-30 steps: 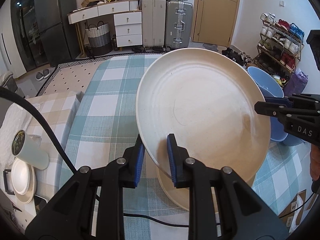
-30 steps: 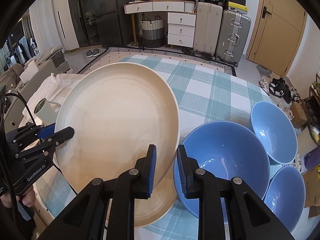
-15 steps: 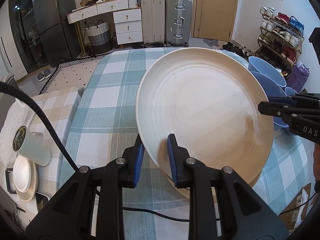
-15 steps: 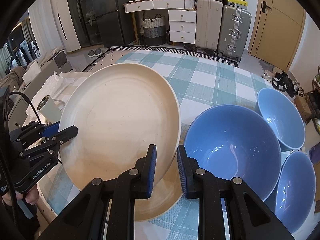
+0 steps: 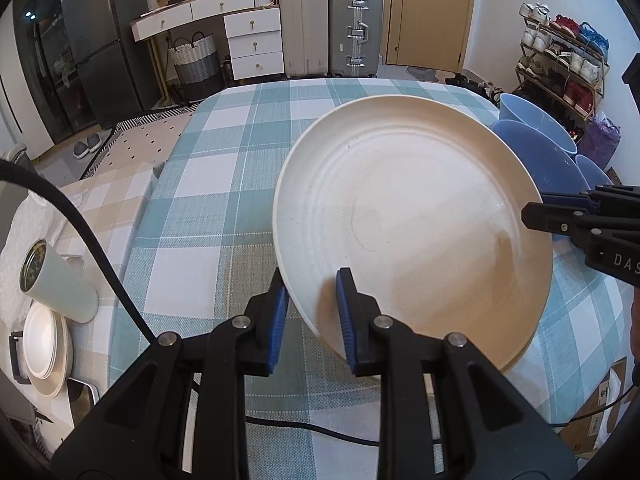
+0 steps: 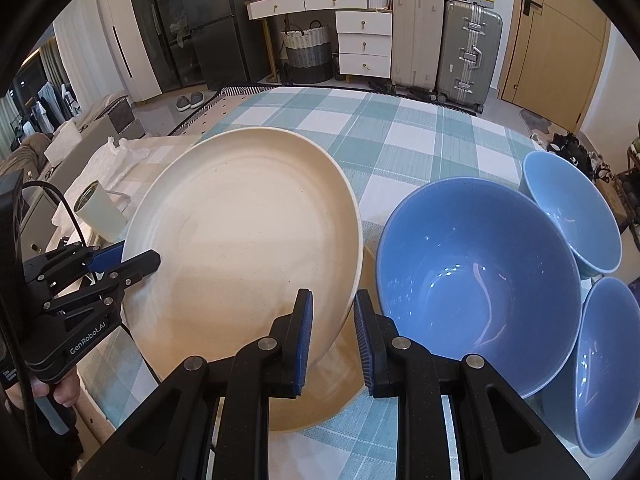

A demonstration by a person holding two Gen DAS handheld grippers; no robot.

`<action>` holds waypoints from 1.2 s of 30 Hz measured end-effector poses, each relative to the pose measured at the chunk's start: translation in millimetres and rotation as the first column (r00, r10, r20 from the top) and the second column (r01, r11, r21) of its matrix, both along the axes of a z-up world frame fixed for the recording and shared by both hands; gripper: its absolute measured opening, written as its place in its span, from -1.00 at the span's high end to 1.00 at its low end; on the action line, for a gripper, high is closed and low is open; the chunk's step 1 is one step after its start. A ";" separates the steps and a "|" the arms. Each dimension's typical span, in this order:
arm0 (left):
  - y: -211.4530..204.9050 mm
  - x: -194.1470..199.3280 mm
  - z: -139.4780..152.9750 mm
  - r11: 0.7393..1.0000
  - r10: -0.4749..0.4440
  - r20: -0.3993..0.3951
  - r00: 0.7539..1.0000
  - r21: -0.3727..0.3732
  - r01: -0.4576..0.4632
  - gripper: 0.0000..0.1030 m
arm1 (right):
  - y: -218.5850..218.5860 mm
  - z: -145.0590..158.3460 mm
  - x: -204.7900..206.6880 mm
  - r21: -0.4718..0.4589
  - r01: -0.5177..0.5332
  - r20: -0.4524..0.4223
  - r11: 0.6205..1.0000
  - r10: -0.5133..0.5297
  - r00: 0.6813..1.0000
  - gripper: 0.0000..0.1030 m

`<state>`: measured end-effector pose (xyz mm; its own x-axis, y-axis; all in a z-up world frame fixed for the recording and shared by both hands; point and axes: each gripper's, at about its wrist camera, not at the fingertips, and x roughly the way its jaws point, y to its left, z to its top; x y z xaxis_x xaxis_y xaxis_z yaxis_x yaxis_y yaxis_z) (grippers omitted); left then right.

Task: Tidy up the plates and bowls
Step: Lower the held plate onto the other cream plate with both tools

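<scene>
A large cream plate [image 5: 412, 216] is held tilted above the checked tablecloth [image 5: 224, 168]. My left gripper [image 5: 312, 300] is shut on its near rim. My right gripper [image 6: 332, 320] is shut on the opposite rim of the same plate [image 6: 248, 248]. A second cream plate [image 6: 320, 396] lies flat on the cloth under it, mostly hidden. A large blue bowl [image 6: 476, 280] stands just right of the plates, with two smaller blue bowls [image 6: 568, 216] [image 6: 604, 364] beside it. The blue bowls [image 5: 536, 148] also show behind the plate in the left wrist view.
A pale tumbler [image 5: 56, 280] and a small stack of white plates [image 5: 44, 348] sit on a side surface left of the table. A black cable [image 5: 92, 240] runs across the left. Suitcases [image 5: 352, 28], drawers and a shoe rack [image 5: 564, 60] stand beyond the table.
Both grippers have carried the tilted plate lower over the bottom plate, which it now hides more. The grips are unchanged.
</scene>
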<state>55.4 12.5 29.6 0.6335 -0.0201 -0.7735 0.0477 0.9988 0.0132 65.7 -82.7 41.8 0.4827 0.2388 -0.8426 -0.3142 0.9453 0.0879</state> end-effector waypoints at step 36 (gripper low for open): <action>-14.6 10.8 -42.0 0.998 -0.041 -0.036 0.998 0.050 0.043 0.55 | -7.9 -24.5 -27.5 -0.041 0.035 -0.013 0.999 -0.035 0.999 0.58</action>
